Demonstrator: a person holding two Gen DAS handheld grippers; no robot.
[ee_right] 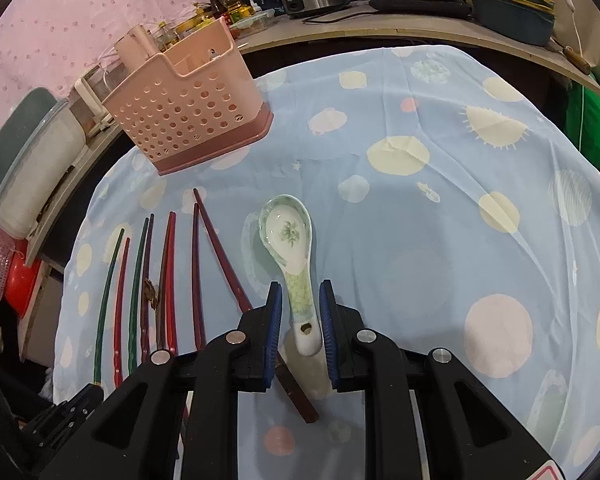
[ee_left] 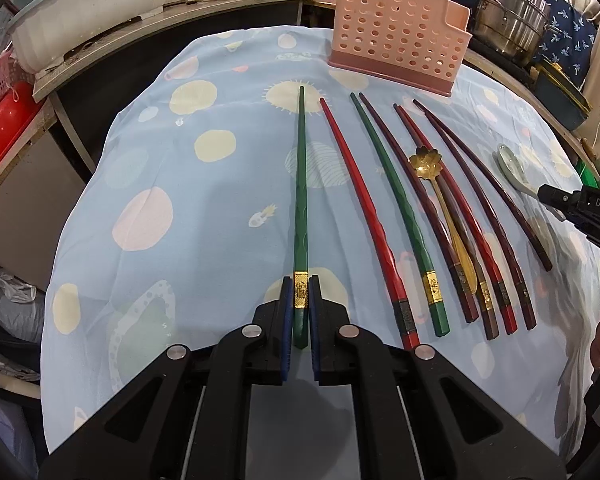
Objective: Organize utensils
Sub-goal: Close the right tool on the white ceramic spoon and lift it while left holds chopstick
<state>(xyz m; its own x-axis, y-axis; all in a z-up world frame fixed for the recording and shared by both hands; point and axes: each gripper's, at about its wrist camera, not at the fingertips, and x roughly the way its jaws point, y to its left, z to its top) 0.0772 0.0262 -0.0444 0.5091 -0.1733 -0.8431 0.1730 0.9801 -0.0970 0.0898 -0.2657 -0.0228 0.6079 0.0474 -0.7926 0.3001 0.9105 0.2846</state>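
Partly hidden: the right gripper (ee_right: 300,304) covers one dark chopstick's (ee_right: 224,256) lower end. The ceramic spoon (ee_right: 290,240) lies on the blue cloth (ee_right: 420,200), bowl away, handle between the narrow jaws; contact unclear. The left gripper (ee_left: 300,300) clamps the green chopstick (ee_left: 301,184) at its gold band, tip toward the pink holder (ee_left: 396,28).

Black grippers (ee_left: 300,312), blue-padded jaws, silver screws.
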